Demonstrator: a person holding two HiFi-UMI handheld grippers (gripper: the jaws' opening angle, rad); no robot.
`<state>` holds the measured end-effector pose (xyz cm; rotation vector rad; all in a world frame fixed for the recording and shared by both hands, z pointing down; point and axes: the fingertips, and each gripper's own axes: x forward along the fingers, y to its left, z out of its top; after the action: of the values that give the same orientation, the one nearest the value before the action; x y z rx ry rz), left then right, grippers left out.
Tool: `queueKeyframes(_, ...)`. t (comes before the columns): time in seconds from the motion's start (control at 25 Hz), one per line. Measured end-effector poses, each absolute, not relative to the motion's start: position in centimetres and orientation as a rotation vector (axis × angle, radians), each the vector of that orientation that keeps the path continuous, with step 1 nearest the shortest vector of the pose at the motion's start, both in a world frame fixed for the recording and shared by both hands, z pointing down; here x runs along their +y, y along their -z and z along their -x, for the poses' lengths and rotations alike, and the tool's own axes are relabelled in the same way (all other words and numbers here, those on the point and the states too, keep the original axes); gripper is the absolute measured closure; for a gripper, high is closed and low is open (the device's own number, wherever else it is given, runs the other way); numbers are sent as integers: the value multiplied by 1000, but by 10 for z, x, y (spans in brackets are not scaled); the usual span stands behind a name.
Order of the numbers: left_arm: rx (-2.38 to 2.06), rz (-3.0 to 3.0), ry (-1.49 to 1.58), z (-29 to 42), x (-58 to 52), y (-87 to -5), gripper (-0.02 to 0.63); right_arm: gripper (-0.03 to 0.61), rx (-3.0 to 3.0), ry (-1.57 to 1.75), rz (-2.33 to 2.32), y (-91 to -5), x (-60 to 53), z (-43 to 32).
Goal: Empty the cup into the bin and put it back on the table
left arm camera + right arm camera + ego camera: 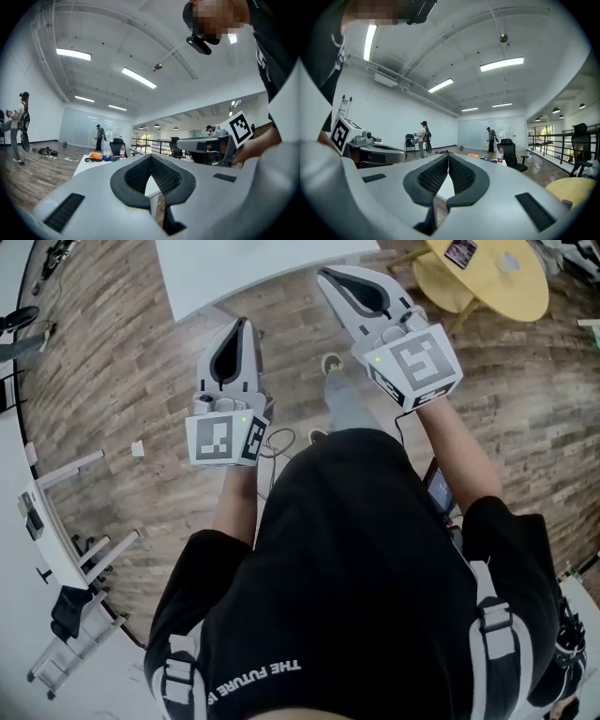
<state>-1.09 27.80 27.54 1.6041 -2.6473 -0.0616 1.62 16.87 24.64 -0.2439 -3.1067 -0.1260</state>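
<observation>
No cup and no bin show in any view. In the head view my left gripper [246, 324] and right gripper [325, 276] are held level in front of the person's body, pointing toward a white table [246, 270]. Both are shut with nothing between the jaws. The left gripper view shows its jaws [151, 157] meeting at the tips, with the white table [93, 165] beyond them. The right gripper view likewise shows closed jaws [448, 157] aimed at the same table.
A round yellow table [487, 276] stands at the right, also low in the right gripper view [576, 187]. On the white table lie an orange bag [96, 156] and a bottle [122, 151]. An office chair [509, 158] and several people stand far off. A white desk [45, 521] is at the left.
</observation>
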Motion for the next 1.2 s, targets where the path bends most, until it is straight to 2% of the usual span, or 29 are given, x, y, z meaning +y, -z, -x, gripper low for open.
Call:
queueKeyframes(0.36,-2691,-1448,-35,158,209,-290,594,563,-3076,-65,287,-282,70,129)
queueKeyframes(0.92,-2647,-1427,-122,258,162,-321,592,562,-3025,-29,374,-311,39,233)
queueKeyframes(1.2,-2538,-1495,-126,304,141,-375,592,560,-2918,52,307,-373,22,285)
